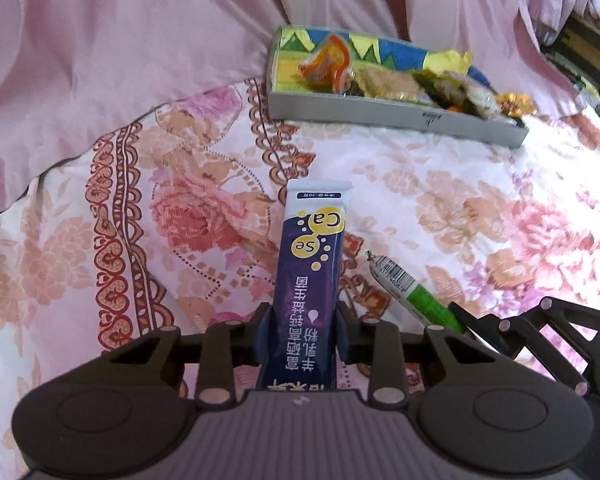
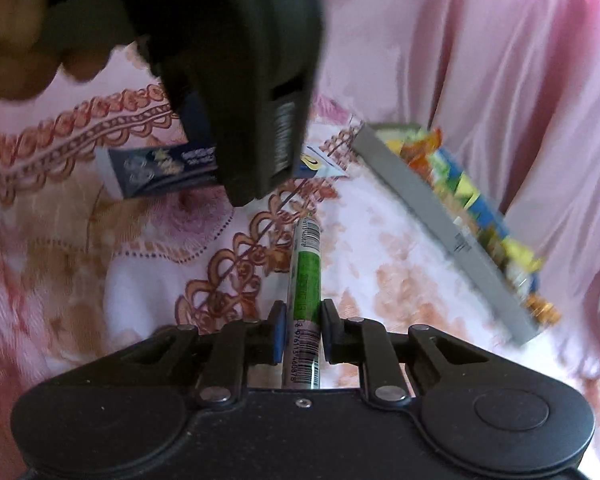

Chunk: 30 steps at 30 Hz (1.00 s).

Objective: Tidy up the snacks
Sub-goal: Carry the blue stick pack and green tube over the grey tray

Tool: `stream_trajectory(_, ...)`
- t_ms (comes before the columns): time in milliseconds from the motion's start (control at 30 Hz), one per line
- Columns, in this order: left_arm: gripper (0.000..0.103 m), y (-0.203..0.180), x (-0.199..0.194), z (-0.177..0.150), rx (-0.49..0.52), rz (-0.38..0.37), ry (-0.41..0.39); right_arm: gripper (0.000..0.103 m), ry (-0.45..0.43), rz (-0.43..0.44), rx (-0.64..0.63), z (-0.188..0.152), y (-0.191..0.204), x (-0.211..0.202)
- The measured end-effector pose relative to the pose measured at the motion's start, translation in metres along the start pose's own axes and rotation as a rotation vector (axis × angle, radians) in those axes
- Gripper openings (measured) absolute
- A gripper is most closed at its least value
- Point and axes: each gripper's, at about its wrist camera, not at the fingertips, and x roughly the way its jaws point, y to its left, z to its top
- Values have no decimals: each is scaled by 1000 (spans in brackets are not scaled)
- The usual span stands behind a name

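My left gripper [image 1: 303, 325] is shut on a dark blue sachet [image 1: 314, 264] with yellow "Ca" and "Se" dots, held above the floral bedsheet. My right gripper [image 2: 303, 330] is shut on a thin green and white snack stick [image 2: 306, 272] with a barcode. That stick also shows in the left wrist view [image 1: 412, 288], with the right gripper at the right edge. The left gripper's body [image 2: 236, 80] with the blue sachet [image 2: 164, 168] fills the top left of the right wrist view. A grey box [image 1: 380, 110] holding several snacks lies ahead.
The floral bedsheet [image 1: 460, 200] covers the surface. A pink quilt [image 1: 120, 40] is bunched up behind and left of the box. The box also shows at the right of the right wrist view [image 2: 440, 220]. Dark furniture [image 1: 588, 52] stands at the far right.
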Motion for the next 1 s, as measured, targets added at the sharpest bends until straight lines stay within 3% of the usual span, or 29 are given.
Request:
stream_trajectory(267,35,-8,-23,3,-7,1,-108,19,-79,-111,-54,0,-17,-20)
stream_trajectory(467,35,-13,-39,25,-15,5,-194,19,-120,-142,18,13,-58,-27)
stream_trajectory(800,35,-52,-20,118,26,-22,-325,19,-222,-208,112,27,-151,6)
stream_trajectory(1000,35,-73,30,196,-4,-91,-335,19,-239,-247,323,29,-222,65)
